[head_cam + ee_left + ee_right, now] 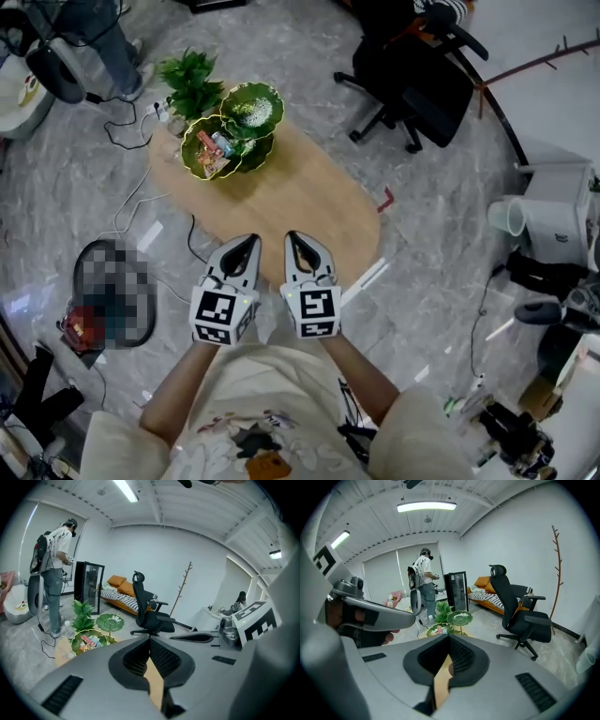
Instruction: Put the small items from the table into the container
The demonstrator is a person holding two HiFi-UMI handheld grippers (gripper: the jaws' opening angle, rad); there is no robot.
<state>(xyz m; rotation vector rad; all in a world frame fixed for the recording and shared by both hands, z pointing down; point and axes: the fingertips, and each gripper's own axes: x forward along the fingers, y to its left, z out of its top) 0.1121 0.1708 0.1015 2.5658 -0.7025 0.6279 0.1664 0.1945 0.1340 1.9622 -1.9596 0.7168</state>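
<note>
Two green leaf-shaped dishes stand at the far end of the oval wooden table [300, 197]. The lower dish [190, 141] holds several colourful small items [214, 150]; the upper dish [253, 105] stands behind it. My left gripper [249, 241] and right gripper [294, 236] hover side by side over the table's near end, both shut and empty. In the left gripper view the shut left gripper [150, 640] points toward the lower dish [89, 641]. From the right gripper view, the right gripper [449, 637] faces the dishes [440, 630] too. A small red thing [386, 199] lies by the table's right edge.
A potted plant [190, 80] stands behind the dishes. A black office chair [422, 80] sits on the floor at the far right. A person [103, 37] stands at the far left. Cables trail on the floor left of the table.
</note>
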